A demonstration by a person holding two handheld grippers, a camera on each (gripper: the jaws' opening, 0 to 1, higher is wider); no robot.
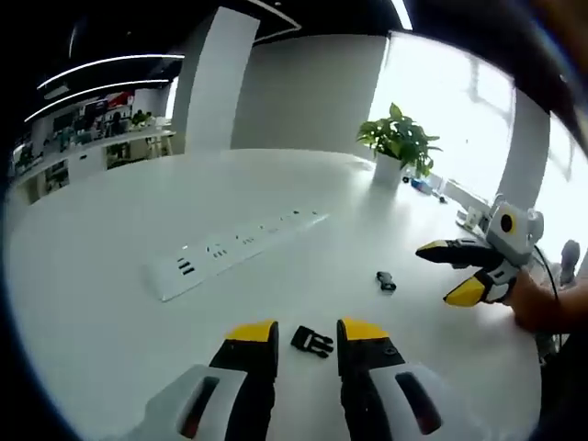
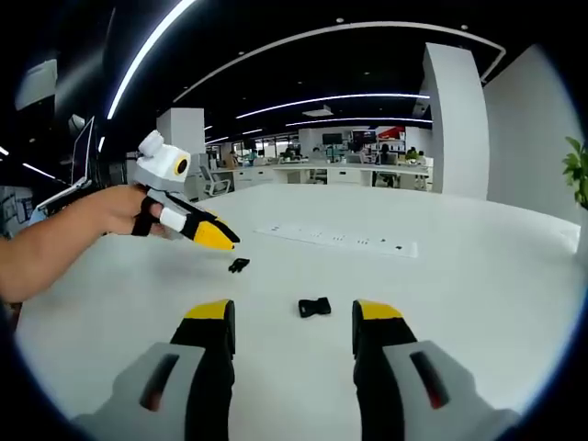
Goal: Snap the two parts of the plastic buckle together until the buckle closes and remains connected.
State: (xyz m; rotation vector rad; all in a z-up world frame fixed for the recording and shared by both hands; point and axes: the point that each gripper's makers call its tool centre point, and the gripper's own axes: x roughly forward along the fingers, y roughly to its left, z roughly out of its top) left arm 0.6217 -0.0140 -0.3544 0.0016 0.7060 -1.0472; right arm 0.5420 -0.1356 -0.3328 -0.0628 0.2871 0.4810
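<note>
Your two buckle halves lie apart on the white table, out in its open middle. The larger half [image 1: 311, 342] lies between your left gripper [image 1: 308, 342]'s spread jaws, long axis slanted. The smaller half [image 1: 386, 281] sits nearer your right gripper [image 1: 452, 271], also spread, holding nothing.

Smooth white bench [image 1: 110, 276] with a soft sheen, two small buckle halves [image 1: 312, 342] [image 1: 386, 281] in glossy black plastic, claw [image 1: 307, 344] fingers of matt black with yellow tips and grey plastic housings, white plastic power strip [image 1: 230, 253]
</note>
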